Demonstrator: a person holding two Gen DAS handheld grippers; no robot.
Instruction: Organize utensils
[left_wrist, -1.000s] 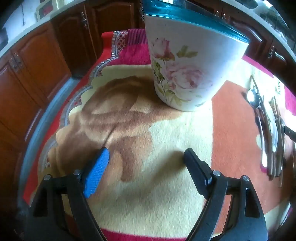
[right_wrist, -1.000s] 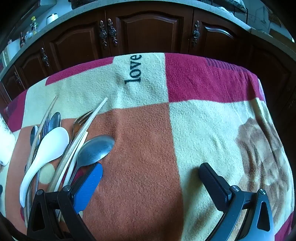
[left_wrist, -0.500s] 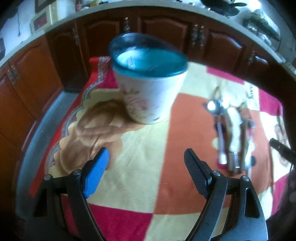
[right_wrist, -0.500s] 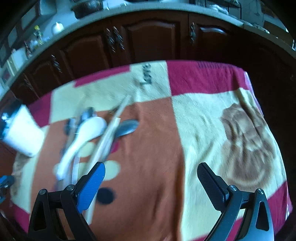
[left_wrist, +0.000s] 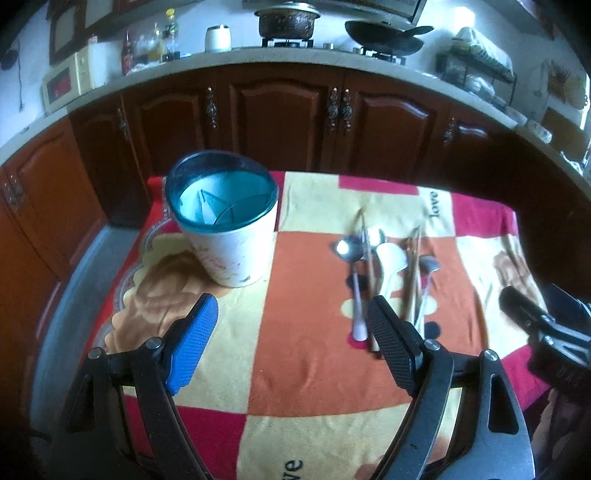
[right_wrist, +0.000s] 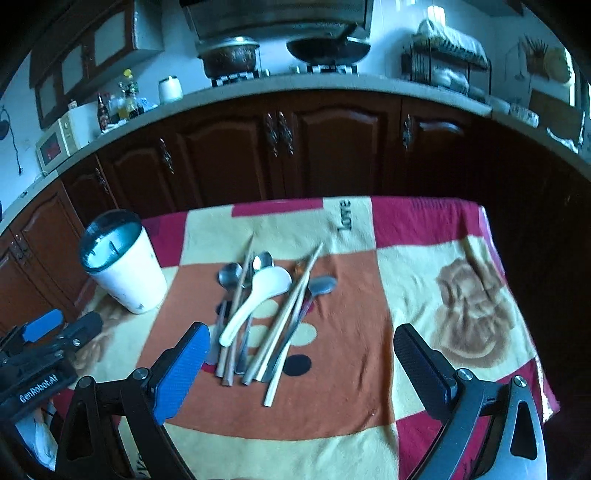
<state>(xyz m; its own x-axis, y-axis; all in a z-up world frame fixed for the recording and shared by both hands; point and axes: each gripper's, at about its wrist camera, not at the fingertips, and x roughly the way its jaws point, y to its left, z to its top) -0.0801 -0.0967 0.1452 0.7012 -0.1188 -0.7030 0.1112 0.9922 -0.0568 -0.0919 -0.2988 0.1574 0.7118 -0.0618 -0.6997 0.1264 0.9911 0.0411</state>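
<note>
You had not yet picked anything up: both sets of tongs hung above the blanket-covered tabletop (right_wrist: 369, 413) with nothing between their fingers, so by my reading the job was only at its start. Your left tongs (left_wrist: 291, 345) stood wide open low in the left view, and your right tongs (right_wrist: 301, 358) stood just as wide low in the right view. The utensils (right_wrist: 266, 314) lay loose in a heap at the centre of the right view, on the orange patch of the blanket: a white ladle-shaped spoon (right_wrist: 258, 295) on top, metal spoons (right_wrist: 229, 275) beneath and beside it, and pale chopsticks (right_wrist: 291, 314) crossing through. The holder (right_wrist: 123, 262), a white cup with a teal rim, stood upright at middle left of that view, well apart from the heap and with no utensil showing above its rim. The next move, as I judged it, called for you to lower the right tongs over one piece, most likely the white spoon since nothing lay across it, and close on its handle without dragging its neighbours. Much was hard to read: the lower pieces overlapped, so I could not count them or tell forks from spoons; the left view showed dividers inside the holder, but not its floor; and the near edge of the tabletop was cut off behind the tongs.
</note>
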